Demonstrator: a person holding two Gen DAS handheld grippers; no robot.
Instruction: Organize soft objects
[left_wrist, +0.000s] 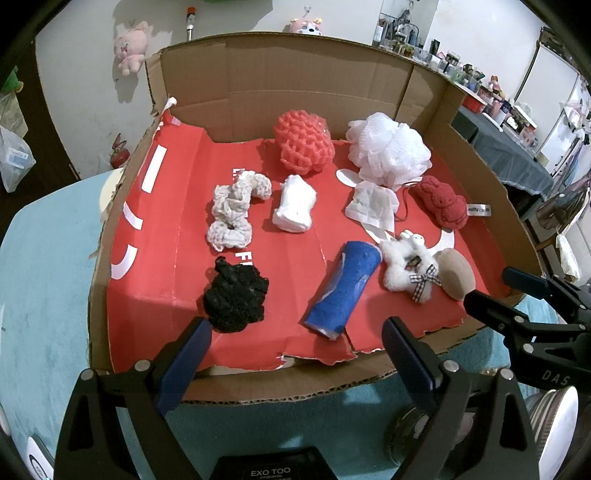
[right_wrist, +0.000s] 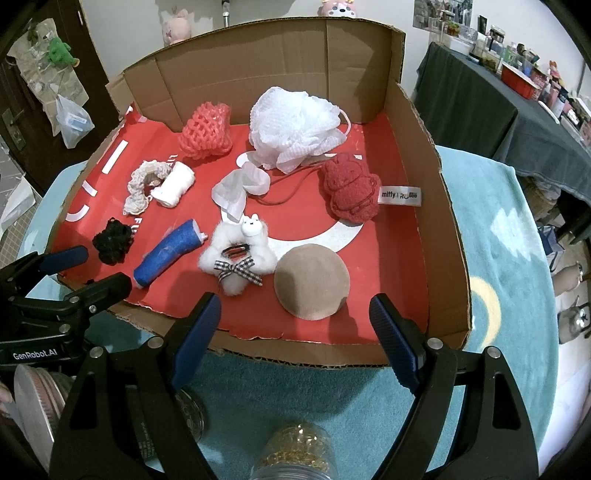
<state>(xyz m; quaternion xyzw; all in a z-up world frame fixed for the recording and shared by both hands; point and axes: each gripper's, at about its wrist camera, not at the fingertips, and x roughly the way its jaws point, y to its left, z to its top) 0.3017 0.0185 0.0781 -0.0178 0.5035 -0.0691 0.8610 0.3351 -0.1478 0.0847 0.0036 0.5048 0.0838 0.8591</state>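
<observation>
Several soft objects lie in a cardboard tray (left_wrist: 99, 280) with a red floor: a black scrunchie (left_wrist: 234, 299), a blue roll (left_wrist: 343, 288), a white fluffy toy with a checked bow (right_wrist: 238, 254), a tan puff (right_wrist: 312, 282), a red plush (right_wrist: 351, 188), a white bath pouf (right_wrist: 295, 125), a coral foam net (left_wrist: 303, 142), a cream scrunchie (left_wrist: 234, 212) and a white roll (left_wrist: 295, 208). My left gripper (left_wrist: 297, 343) is open and empty at the tray's near edge, before the blue roll. My right gripper (right_wrist: 295, 317) is open and empty just before the tan puff.
The tray (right_wrist: 448, 236) sits on a teal cloth (right_wrist: 498, 229). Its side and back walls stand up. Glass jars (right_wrist: 295, 454) stand near me below the grippers. A dark-covered table with clutter (right_wrist: 476, 107) stands at the right. A crumpled tissue (left_wrist: 373, 205) lies mid-tray.
</observation>
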